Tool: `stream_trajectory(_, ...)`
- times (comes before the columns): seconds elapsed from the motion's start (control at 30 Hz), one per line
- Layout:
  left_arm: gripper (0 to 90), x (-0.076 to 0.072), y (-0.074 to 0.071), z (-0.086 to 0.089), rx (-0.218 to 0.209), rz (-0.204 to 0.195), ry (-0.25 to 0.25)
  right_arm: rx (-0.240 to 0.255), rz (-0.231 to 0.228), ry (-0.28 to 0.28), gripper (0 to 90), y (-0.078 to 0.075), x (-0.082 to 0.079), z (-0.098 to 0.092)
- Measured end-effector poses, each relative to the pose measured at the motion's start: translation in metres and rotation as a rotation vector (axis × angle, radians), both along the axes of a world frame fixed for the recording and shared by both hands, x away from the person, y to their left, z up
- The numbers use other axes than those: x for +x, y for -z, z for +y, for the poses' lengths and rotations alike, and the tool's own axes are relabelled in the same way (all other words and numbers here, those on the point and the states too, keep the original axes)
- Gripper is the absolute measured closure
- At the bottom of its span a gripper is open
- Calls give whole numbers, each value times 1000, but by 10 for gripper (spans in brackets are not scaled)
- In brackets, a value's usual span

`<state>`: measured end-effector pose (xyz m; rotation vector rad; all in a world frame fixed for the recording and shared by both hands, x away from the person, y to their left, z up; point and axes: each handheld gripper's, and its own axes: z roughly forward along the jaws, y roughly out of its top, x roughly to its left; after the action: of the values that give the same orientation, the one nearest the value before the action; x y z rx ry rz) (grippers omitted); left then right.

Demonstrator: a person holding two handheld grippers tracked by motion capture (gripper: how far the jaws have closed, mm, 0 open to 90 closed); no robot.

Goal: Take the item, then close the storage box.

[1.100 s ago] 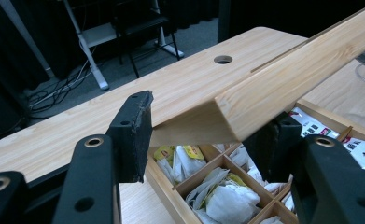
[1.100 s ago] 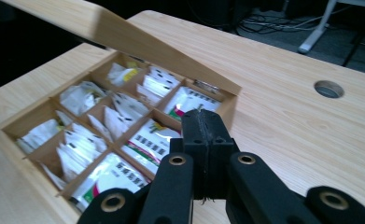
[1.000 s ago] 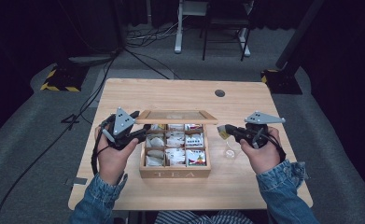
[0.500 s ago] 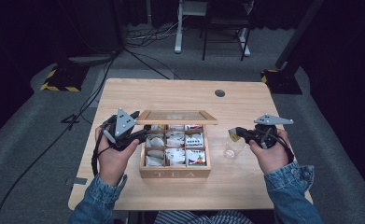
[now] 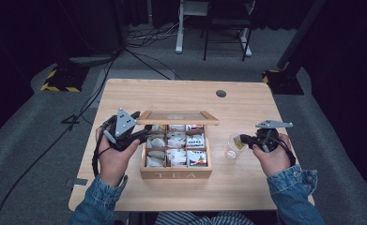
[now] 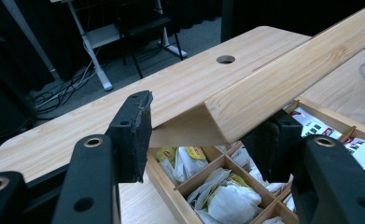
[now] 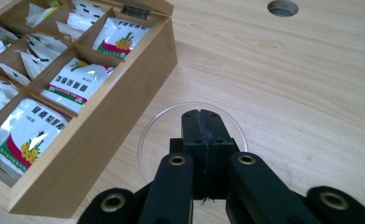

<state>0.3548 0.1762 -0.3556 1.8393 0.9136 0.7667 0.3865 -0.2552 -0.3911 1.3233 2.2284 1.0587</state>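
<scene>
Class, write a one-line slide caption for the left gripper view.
Left tongs clamp the corner of the tea box's wooden lid, holding it open above compartments of tea bags.

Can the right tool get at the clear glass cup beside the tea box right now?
Probably yes. The right tool is shut and sits just above the clear cup, with bare table around it. A yellow tag seems pinched in it, so grasping needs opening first.

Chair legs point(image 5: 223, 28), floor cables point(image 5: 143, 40)

Table point(image 5: 181, 96) with tea box point(image 5: 176, 174), glass point(image 5: 231, 153)
</scene>
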Motion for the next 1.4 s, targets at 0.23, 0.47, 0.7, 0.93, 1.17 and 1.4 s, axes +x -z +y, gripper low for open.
stream_trajectory(0.23,453,0,0,0,-1,0,-1,-14,20,-1,846,10,3,2)
stream_trajectory(0.47,452,0,0,0,4,-2,0,-13,6,12,770,8,2,1)
stream_trajectory(0.7,452,0,0,0,7,-2,0,-51,-41,39,586,7,4,-7)
stream_trajectory(0.93,452,-1,1,0,5,1,3,-62,-68,47,424,4,9,-24)
stream_trajectory(1.17,451,-2,1,0,16,3,3,-34,-69,68,342,7,12,-42)
stream_trajectory(1.4,450,-6,4,0,26,16,9,-6,-45,107,342,16,11,-58)
